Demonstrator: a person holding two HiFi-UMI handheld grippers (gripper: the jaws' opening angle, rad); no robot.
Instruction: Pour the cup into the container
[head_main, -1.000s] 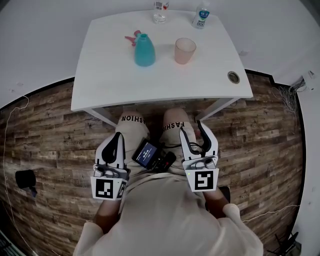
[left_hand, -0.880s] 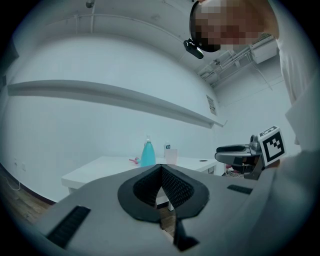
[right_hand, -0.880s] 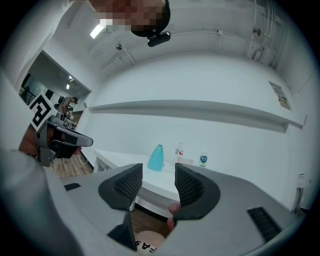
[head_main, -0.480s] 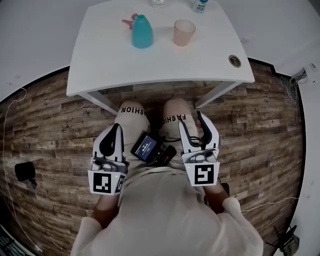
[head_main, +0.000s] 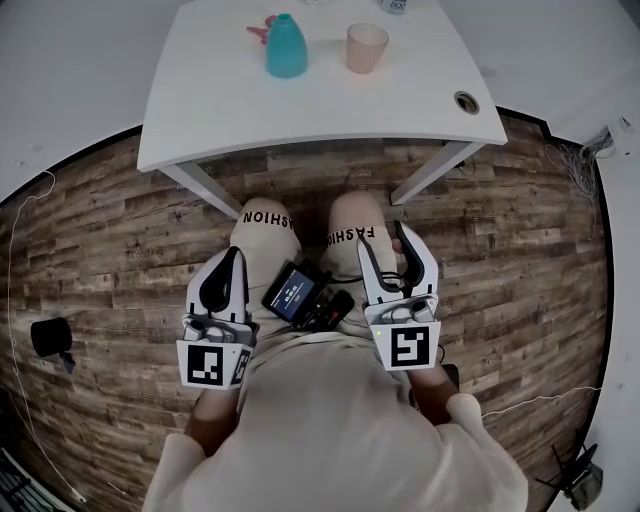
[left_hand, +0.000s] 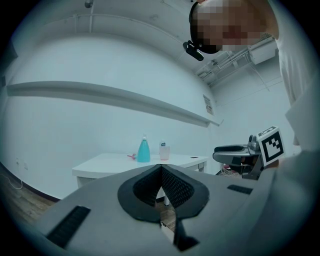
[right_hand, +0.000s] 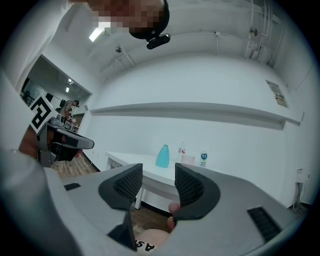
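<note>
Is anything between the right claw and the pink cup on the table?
Nothing visible. The right claw hangs open, short of the table; the pink cup stands apart from the teal bottle, with bare tabletop on its near side.

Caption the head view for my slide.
Left claw shut and right claw open above lap; pink cup sits on white table.

The worktop (head_main: 300, 110) stands at 12 o'clock from the person's lap, well apart from both claws. On it, the cup (head_main: 366, 47) sits at 3 o'clock of the spray bottle (head_main: 286, 47), near but apart. A round hole (head_main: 466, 102) lies at 4 o'clock of the cup. On the lap rests a small device (head_main: 295, 297), with the left claw (head_main: 234, 254) at its 9 o'clock and the right claw (head_main: 383, 243) at its 3 o'clock.
</note>
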